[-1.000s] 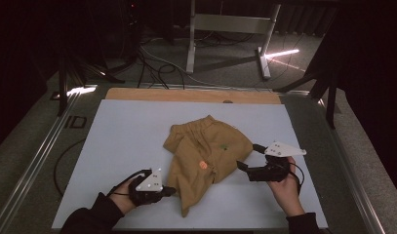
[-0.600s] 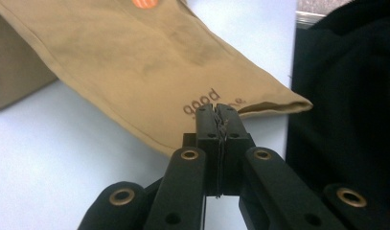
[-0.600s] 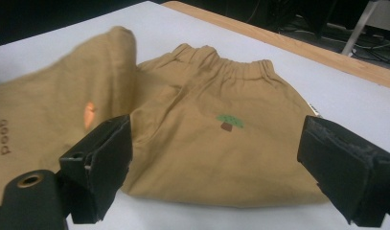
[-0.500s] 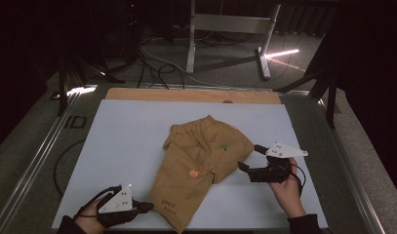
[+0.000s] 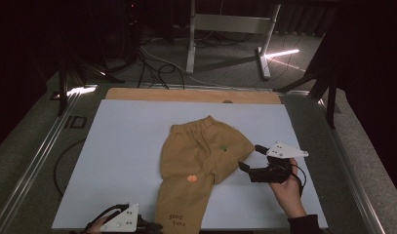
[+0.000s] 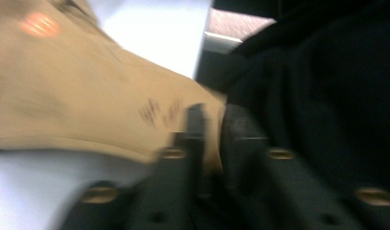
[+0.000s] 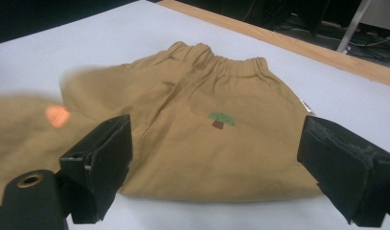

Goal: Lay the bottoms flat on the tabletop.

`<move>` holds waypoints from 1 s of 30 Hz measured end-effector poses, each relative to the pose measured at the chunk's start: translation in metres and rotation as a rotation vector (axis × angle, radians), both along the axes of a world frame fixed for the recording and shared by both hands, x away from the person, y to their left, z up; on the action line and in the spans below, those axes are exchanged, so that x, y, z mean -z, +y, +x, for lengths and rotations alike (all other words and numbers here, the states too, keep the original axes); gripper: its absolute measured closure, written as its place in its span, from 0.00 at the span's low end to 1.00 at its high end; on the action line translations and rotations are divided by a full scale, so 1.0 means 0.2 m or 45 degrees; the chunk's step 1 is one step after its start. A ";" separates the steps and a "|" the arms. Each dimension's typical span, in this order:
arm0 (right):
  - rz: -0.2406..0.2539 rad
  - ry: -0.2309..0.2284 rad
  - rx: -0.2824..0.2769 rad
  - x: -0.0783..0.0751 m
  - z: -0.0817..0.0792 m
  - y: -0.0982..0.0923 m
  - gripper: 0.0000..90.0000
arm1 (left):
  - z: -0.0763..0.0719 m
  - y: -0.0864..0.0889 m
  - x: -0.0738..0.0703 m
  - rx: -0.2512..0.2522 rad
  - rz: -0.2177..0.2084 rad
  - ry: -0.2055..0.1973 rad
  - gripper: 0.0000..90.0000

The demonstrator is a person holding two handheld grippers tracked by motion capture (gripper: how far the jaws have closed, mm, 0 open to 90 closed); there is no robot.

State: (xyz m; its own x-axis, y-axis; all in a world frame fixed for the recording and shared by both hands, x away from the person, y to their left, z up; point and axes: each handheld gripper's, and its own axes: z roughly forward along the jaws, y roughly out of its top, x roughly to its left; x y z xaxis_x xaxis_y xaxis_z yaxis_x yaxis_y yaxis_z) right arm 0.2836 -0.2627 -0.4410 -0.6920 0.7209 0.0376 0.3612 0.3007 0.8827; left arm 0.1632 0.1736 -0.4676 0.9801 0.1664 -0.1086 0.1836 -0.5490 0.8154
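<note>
A pair of tan trousers (image 5: 201, 161) lies on the pale mat (image 5: 123, 146), waistband toward the far side, with a green tree print and an orange patch. One leg stretches to the near edge, where my left gripper (image 5: 154, 227) is shut on its hem; the left gripper view shows the tan cloth (image 6: 87, 96) pinched between the jaws of the left gripper (image 6: 209, 129). The other leg lies folded at the right. My right gripper (image 5: 249, 157) stands open just beside that fold, and in its own view the right gripper (image 7: 216, 143) frames the trousers (image 7: 207, 86) with nothing between its jaws.
A wooden strip (image 5: 186, 95) borders the mat's far edge. Metal rails (image 5: 45, 146) run along the table's left side. Beyond the table stand a metal frame (image 5: 225, 24) and floor cables (image 5: 157, 63). The mat's left half (image 5: 113, 126) is bare.
My left gripper has drawn the trouser leg toward the near edge, stretching it out straight. The right gripper has stayed open in place.
</note>
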 end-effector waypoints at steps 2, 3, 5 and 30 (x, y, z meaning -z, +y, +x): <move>-0.001 -0.002 0.002 0.00 0.00 0.00 0.13 | 0.01 0.01 -0.01 -0.020 -0.016 0.001 0.57; -0.011 -0.007 0.005 0.00 0.00 0.00 0.13 | 0.04 0.02 -0.02 -0.079 -0.018 -0.016 0.57; 0.002 -0.001 0.008 0.00 0.00 -0.01 0.13 | 0.06 0.03 -0.02 -0.135 -0.011 -0.028 0.33; -0.018 0.269 0.043 0.32 0.11 -0.04 0.16 | 0.27 0.19 0.08 -0.695 -0.063 -0.172 0.01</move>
